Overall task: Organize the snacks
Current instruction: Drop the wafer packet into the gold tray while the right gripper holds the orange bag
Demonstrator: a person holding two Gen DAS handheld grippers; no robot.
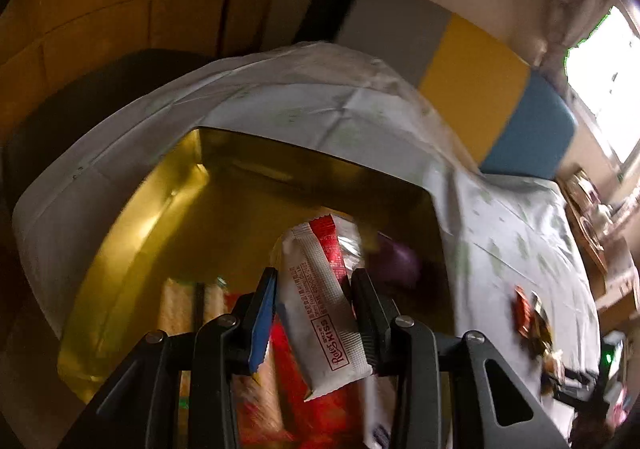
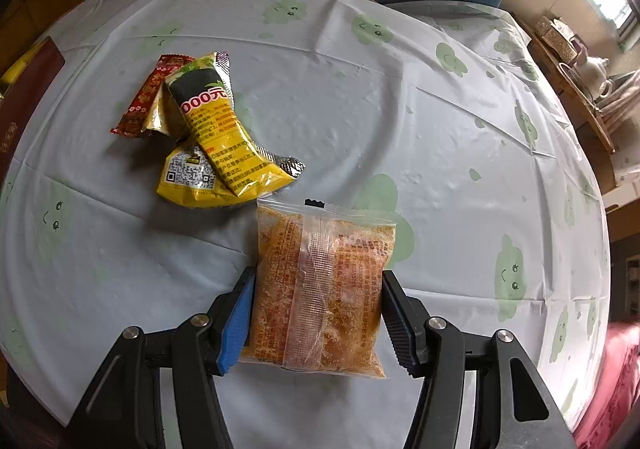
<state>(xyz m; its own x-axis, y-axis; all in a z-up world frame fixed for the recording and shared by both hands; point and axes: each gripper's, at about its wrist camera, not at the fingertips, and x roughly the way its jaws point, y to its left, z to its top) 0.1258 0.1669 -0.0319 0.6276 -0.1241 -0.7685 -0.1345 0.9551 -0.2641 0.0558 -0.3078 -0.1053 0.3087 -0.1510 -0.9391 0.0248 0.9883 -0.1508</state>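
In the left wrist view my left gripper (image 1: 314, 289) is over a gold tin box (image 1: 140, 233). A white and red Rose Kiss snack packet (image 1: 320, 309) stands tilted between its fingers, which look spread a little wider than the packet. Several snacks lie in the box below, including a purple one (image 1: 394, 261). In the right wrist view my right gripper (image 2: 318, 301) is shut on a clear bag of orange snack (image 2: 320, 289) just above the table. A pile of yellow and red snack packets (image 2: 204, 129) lies ahead to the left.
The table has a pale blue cloth (image 2: 400, 109) with green cloud prints. More small snacks (image 1: 532, 321) lie on the cloth right of the box. A yellow and blue chair back (image 1: 500, 105) stands behind the table. A dark red box lid (image 2: 24, 97) lies at the left edge.
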